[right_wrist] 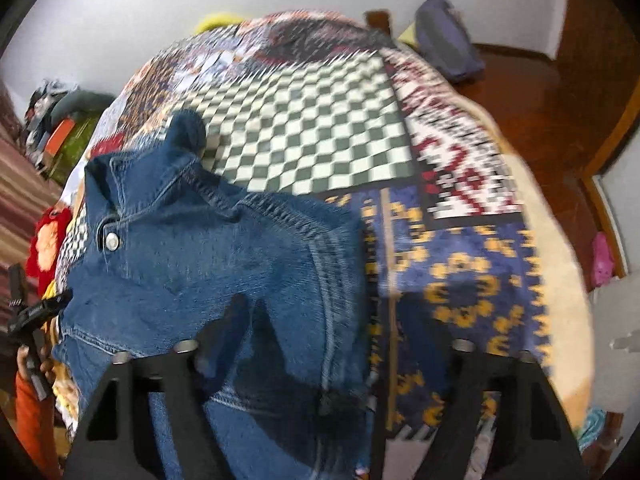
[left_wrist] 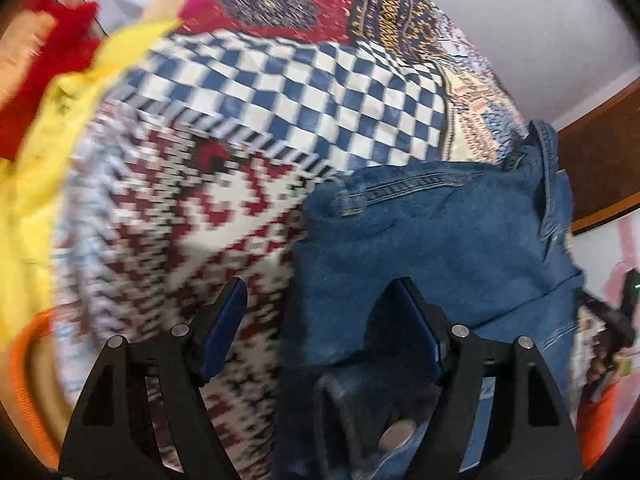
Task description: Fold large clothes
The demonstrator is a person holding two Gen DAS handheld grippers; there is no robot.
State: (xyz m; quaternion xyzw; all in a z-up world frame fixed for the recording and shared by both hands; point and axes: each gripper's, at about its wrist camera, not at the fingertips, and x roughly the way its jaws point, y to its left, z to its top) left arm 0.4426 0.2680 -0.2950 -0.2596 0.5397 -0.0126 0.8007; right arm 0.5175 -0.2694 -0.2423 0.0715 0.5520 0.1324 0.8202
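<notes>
Left wrist view: the blue denim jacket [left_wrist: 432, 248] is seen lying folded on the patchwork blanket [left_wrist: 280, 80]. The left gripper [left_wrist: 320, 320] is held wide open over its edge. The right gripper [right_wrist: 320, 360] is spread too, nothing pinched. Yellow cloth [left_wrist: 44, 152] is piled nearby.

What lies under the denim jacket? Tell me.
The denim jacket lies on a patchwork blanket, checkered and patterned around it. Whatever is directly beneath the jacket is covered.

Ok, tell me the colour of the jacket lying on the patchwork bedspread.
Blue denim jacket, with a silver snap button; clearest in the right wrist view.
</notes>
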